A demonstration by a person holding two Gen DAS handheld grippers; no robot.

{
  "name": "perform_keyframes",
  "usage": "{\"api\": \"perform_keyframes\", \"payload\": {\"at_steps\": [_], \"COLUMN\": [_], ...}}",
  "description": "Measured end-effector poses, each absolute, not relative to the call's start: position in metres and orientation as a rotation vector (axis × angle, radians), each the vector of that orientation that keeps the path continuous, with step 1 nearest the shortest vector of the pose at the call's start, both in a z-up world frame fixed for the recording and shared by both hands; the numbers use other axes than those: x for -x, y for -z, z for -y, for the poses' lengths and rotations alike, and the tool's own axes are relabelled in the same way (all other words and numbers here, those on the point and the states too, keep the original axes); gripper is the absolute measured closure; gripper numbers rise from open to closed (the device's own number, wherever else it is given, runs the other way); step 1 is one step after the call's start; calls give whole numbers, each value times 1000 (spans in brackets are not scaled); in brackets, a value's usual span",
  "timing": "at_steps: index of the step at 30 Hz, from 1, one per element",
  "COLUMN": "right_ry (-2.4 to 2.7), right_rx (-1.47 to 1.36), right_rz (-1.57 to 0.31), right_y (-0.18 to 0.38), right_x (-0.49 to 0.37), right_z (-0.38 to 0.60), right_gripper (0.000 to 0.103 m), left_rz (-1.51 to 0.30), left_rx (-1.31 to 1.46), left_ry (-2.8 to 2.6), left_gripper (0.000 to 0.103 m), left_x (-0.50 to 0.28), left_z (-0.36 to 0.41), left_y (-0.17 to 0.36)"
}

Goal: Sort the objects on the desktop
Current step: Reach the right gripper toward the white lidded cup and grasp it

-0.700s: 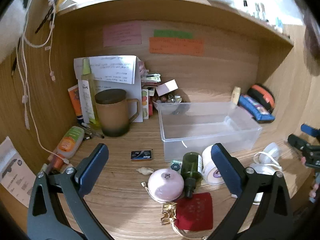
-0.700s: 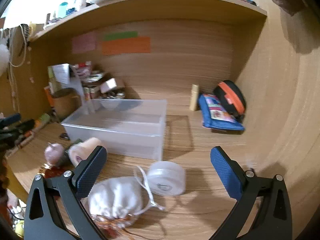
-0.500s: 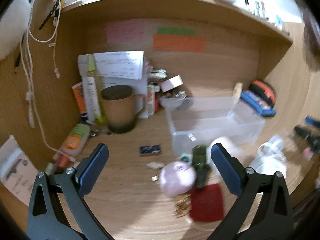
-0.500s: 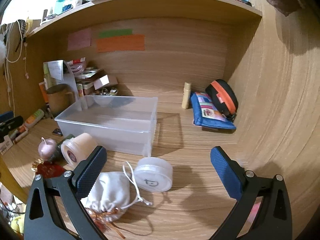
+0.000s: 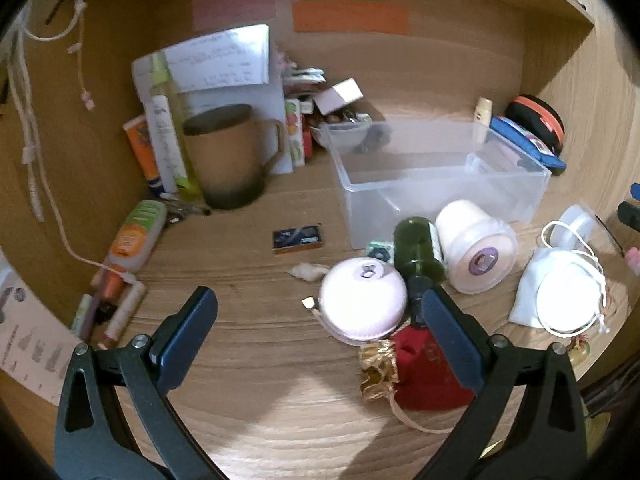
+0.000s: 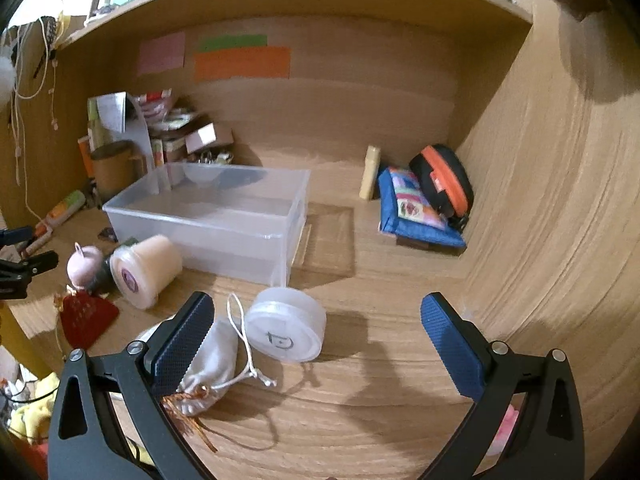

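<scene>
An empty clear plastic bin stands mid-desk. In front of it lie a pink round case, a dark green bottle, a cream tub on its side, a red pouch, a white drawstring bag and a clear round jar. My left gripper is open, low over the desk just before the pink case. My right gripper is open around the clear jar's near side.
A brown mug, tubes, papers and small boxes crowd the back left corner. A small dark card lies on the desk. A blue pouch and black-orange case lie at the back right. Wooden walls close in both sides.
The left gripper has dropped and moved closer to the pink case and red pouch. The right gripper has moved forward toward the clear jar and white bag. Both stay open.
</scene>
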State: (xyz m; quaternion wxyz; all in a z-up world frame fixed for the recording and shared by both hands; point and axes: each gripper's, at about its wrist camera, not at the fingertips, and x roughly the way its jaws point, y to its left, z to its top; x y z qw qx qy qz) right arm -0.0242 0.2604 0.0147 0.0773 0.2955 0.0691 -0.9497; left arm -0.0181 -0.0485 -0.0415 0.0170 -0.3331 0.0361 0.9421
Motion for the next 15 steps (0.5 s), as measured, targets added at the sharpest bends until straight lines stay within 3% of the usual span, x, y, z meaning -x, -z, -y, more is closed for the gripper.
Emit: {"api": "perform_keyframes", "payload": {"at_steps": [7,10,15], "right_ry": [2743,2685,2626], "right_rx": [-1012,-1061,-1130], "right_rz": [-160,-121,-69], "right_y": [4,11,23], "right_x": [47,57,72], "right_z": [-266,-269,-273], "right_gripper": [2,11,12], "left_rz": [-83,-71,-85], "left_rx": [1094,1122,1133], "left_ry": [-2855,-2821,-2808], "left_gripper": [0,0,0], "left_x": [32,36,40], "left_z": [44,44,39], "left_y": [53,56,59]}}
